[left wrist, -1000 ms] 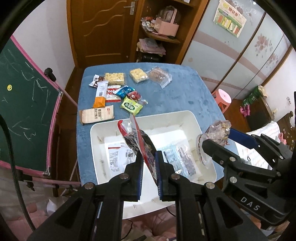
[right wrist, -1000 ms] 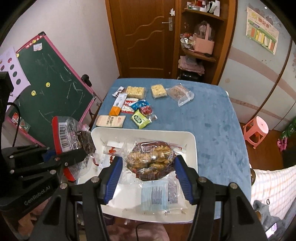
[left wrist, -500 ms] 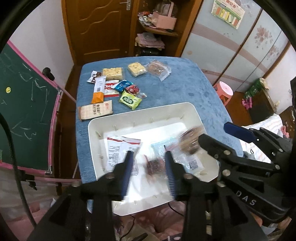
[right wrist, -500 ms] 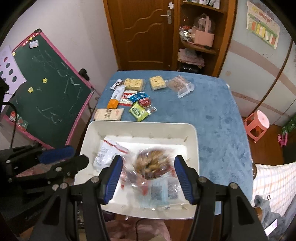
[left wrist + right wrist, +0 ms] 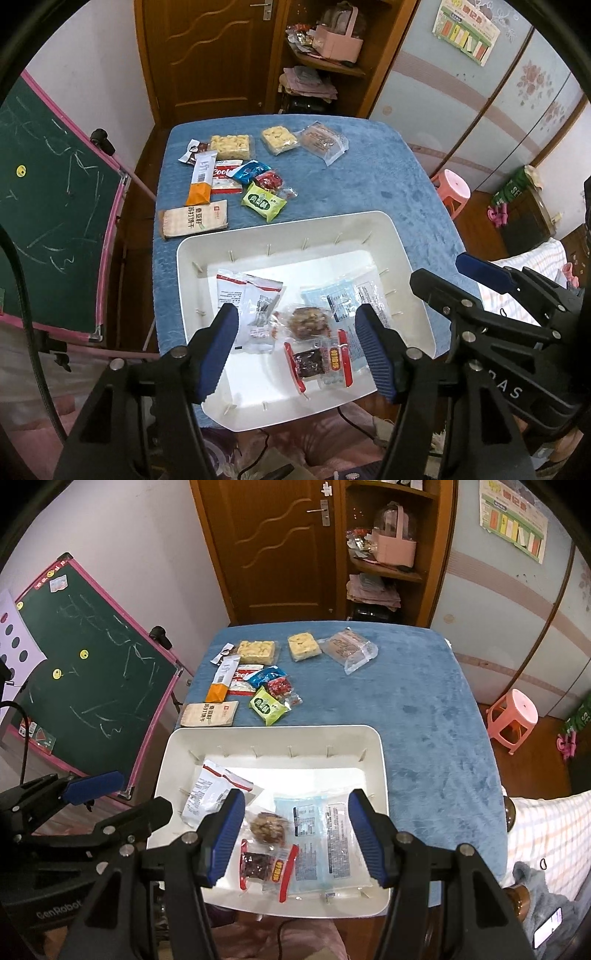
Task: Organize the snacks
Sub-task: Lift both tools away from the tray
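Observation:
A white bin point(image 5: 284, 229) point(image 5: 273, 734) sits at the near edge of a blue table. Inside lie a white packet with red trim point(image 5: 251, 299) point(image 5: 218, 794), a clear bag of brown snacks point(image 5: 308, 321) point(image 5: 267, 827), a red-edged packet of dark fruit point(image 5: 317, 362) point(image 5: 264, 866) and a pale blue packet point(image 5: 332, 295) point(image 5: 317, 834). Several snack packets point(image 5: 236, 173) point(image 5: 255, 679) lie on the table beyond the bin. My left gripper point(image 5: 301, 350) hovers open and empty above the bin. My right gripper point(image 5: 295, 834) hovers open and empty above it too.
A green chalkboard point(image 5: 48, 206) point(image 5: 88, 672) with a pink frame stands left of the table. A pink stool point(image 5: 452, 188) point(image 5: 513, 716) stands to the right. A wooden door and shelf point(image 5: 384, 554) are behind the table.
Both grippers have opened and let go of their snack bags. The red-edged packet and the clear bag of brown snacks dropped into the bin.

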`<state>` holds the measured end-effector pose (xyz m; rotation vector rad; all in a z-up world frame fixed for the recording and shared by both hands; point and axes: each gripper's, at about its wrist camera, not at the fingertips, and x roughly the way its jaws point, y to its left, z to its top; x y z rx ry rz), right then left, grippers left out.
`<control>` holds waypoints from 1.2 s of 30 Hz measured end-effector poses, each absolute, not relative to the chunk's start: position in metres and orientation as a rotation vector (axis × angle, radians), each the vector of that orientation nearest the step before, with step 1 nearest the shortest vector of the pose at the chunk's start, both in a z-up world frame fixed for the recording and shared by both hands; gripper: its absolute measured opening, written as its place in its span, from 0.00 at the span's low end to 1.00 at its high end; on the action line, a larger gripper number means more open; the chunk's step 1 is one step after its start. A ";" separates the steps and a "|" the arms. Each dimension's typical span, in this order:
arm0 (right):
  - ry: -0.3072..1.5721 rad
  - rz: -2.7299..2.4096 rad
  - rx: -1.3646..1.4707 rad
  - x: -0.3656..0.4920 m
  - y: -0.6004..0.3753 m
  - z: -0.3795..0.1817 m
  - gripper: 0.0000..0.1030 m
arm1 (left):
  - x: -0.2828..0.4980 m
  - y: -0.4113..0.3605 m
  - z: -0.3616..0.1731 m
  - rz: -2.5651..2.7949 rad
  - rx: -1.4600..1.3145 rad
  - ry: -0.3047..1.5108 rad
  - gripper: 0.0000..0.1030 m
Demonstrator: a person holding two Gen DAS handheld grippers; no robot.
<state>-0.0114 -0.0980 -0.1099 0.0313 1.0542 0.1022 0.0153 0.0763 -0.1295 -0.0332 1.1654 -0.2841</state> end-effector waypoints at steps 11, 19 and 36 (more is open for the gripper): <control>1.066 0.104 0.044 -0.003 -0.102 -0.113 0.57 | 0.022 0.073 -0.135 -0.280 -0.033 1.173 0.63; 1.071 0.109 0.039 0.012 -0.099 -0.113 0.57 | 0.036 0.077 -0.136 -0.267 -0.044 1.173 0.63; 1.063 0.166 0.009 0.067 -0.097 -0.111 0.57 | 0.096 0.107 -0.117 -0.140 -0.072 1.090 0.66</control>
